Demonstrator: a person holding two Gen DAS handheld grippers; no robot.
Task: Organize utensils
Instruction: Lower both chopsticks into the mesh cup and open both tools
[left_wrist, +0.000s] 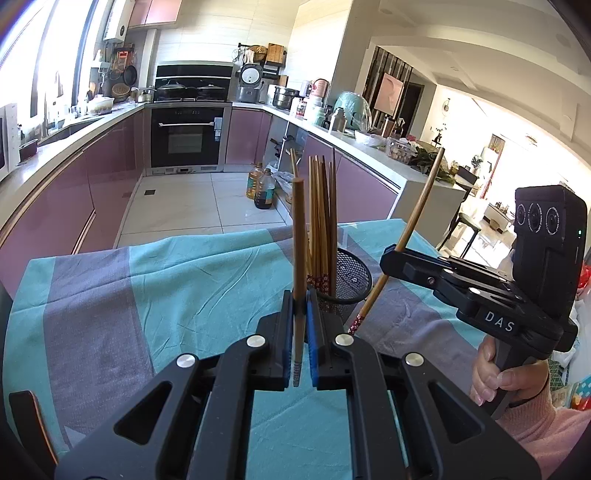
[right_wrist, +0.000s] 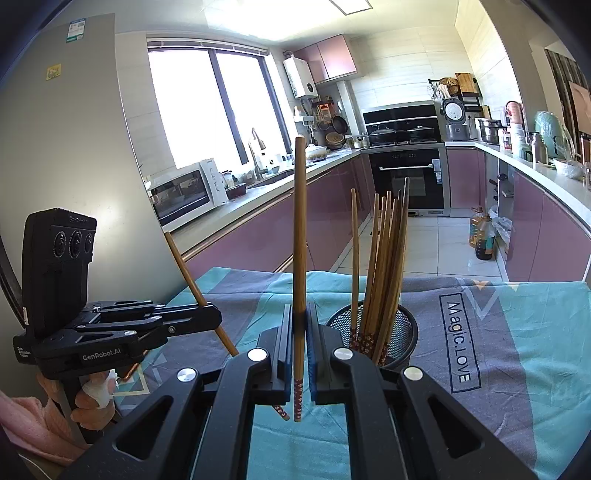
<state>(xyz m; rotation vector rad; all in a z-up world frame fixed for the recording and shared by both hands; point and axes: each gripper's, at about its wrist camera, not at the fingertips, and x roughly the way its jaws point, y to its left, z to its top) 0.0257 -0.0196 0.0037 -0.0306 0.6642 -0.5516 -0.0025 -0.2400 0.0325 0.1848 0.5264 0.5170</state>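
A black mesh holder (left_wrist: 352, 275) (right_wrist: 400, 334) stands on the cloth and holds several brown chopsticks (left_wrist: 321, 221) (right_wrist: 384, 266) upright. My left gripper (left_wrist: 299, 299) is shut on one chopstick (left_wrist: 298, 236), held upright just left of the holder. My right gripper (right_wrist: 300, 312) is shut on another chopstick (right_wrist: 299, 229), also upright, left of the holder. In the left wrist view the right gripper (left_wrist: 391, 254) holds its chopstick (left_wrist: 417, 210) tilted, to the right of the holder. In the right wrist view the left gripper (right_wrist: 210, 314) holds its chopstick (right_wrist: 188, 273) at the left.
A teal and grey cloth (left_wrist: 177, 280) (right_wrist: 498, 332) covers the table. Beyond it lie the kitchen floor, purple cabinets (left_wrist: 62, 192), an oven (left_wrist: 186, 136) and oil bottles (left_wrist: 260, 186). A microwave (right_wrist: 184, 192) sits on the left counter.
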